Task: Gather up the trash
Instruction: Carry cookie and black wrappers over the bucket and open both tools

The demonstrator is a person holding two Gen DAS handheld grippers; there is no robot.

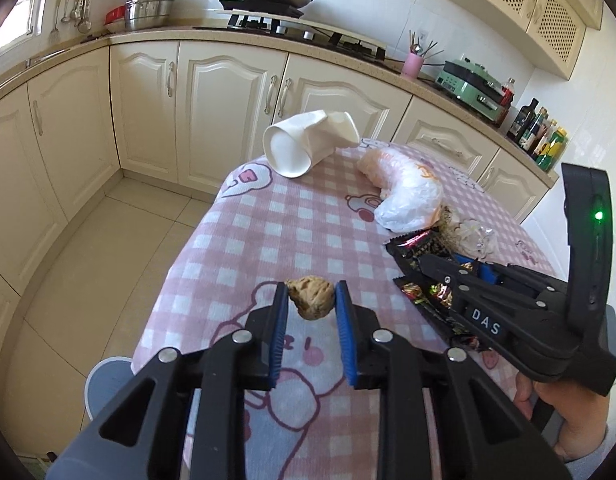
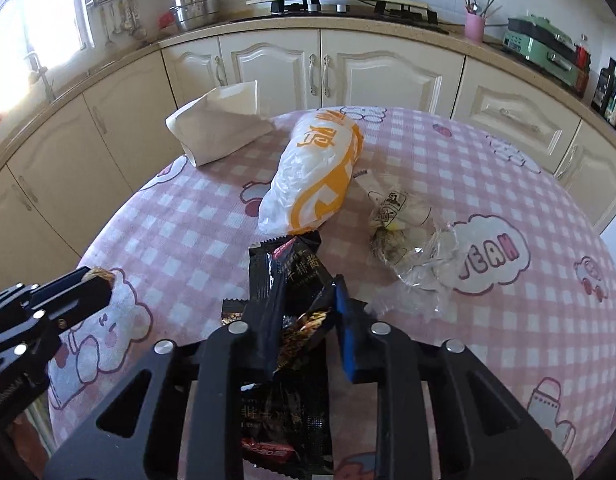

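Two pieces gripped: brown lump (image 1: 311,297) pinched by left gripper (image 1: 311,300), black snack wrapper (image 2: 295,280) clamped by right gripper (image 2: 308,312). Left on the tablecloth (image 2: 488,152): crushed paper cup (image 1: 303,142), orange-white bag (image 2: 316,172), clear wrapper (image 2: 412,240). No bin seen, possibly off-frame.

Paper cup (image 1: 297,146) on table's (image 1: 211,240) far edge, plastic bag (image 1: 408,192) right of it, wrapper (image 2: 291,276) nearer.

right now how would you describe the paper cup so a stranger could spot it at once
Start at the table with the pink checked cloth and look to its far left corner, nearest the cream cabinets. The paper cup lies there on its side, partly crushed. It is plain white, unlike the orange-printed plastic bag beside it.
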